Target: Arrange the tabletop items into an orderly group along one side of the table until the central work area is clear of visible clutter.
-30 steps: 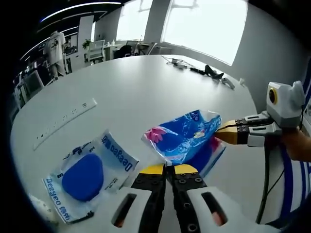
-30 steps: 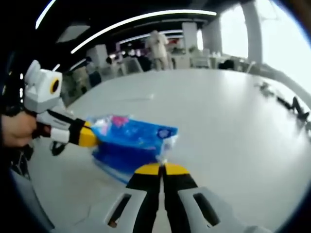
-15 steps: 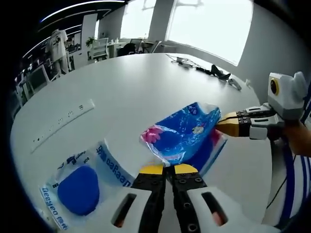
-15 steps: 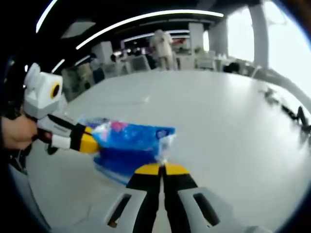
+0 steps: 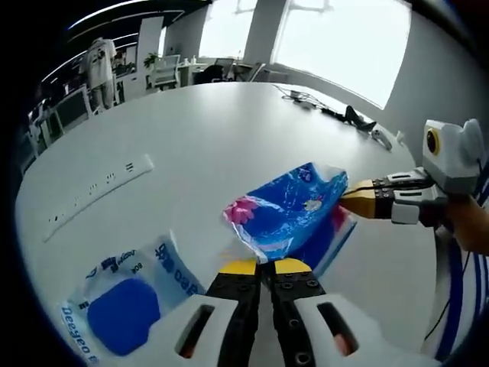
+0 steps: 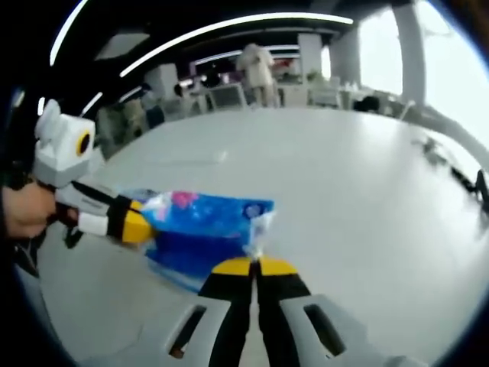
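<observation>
A crinkled blue plastic packet [image 5: 284,215] with a pink flower print hangs just above the white table [image 5: 206,138], held at two ends. My left gripper [image 5: 260,266] is shut on its near edge. My right gripper [image 5: 348,203] comes in from the right, shut on the far corner. In the right gripper view the same packet [image 6: 205,225] stretches between my right gripper [image 6: 256,265], pinching its clear corner, and my left gripper [image 6: 143,228] at the left. A flat Deeyeo pack [image 5: 126,306] with a blue oval pad lies on the table at lower left.
A long white power strip [image 5: 95,193] lies on the table to the left. Dark cables [image 5: 336,116] sit near the far edge. A hand and striped sleeve [image 5: 466,252] show at the right. Desks, chairs and a standing person [image 6: 256,65] are beyond the table.
Both grippers keep their hold on the blue packet. The left gripper view has shifted a little, so the Deeyeo pack now sits lower in it.
</observation>
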### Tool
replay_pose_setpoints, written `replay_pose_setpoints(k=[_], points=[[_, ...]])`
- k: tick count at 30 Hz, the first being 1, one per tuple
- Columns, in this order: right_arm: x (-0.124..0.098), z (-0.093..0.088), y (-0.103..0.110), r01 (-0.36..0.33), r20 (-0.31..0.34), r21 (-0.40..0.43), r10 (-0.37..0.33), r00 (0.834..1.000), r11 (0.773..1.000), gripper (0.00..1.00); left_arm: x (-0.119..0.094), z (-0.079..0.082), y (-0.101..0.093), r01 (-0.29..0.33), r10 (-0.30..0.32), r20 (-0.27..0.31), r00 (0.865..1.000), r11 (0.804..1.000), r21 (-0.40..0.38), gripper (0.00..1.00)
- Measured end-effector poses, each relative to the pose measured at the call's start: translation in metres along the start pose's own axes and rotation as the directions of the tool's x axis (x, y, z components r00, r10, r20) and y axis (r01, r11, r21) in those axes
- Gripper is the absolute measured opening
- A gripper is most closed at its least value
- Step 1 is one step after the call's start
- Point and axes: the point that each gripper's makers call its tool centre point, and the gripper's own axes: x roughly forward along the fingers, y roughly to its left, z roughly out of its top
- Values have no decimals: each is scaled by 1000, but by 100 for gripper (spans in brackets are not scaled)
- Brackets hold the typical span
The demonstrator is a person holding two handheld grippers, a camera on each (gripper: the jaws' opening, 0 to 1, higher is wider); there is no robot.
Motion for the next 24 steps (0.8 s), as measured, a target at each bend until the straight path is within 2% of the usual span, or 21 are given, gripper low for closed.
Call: replay_pose_setpoints(k=[13,17,24], points=[[21,-5,0,-10,-18,5,11,1000,1000,0,11,-4,14,-23,22,-19,1000,1000,-17,3],[25,-6,-2,-10,-21,11,10,1000,1000,0,14,-7,14,-28,28,-24,999,1000,-1,3],[27,-8,-3,-7,-26,11,7,1000,1000,0,16,-6,17,-31,31,-19,999,999,-23,3]])
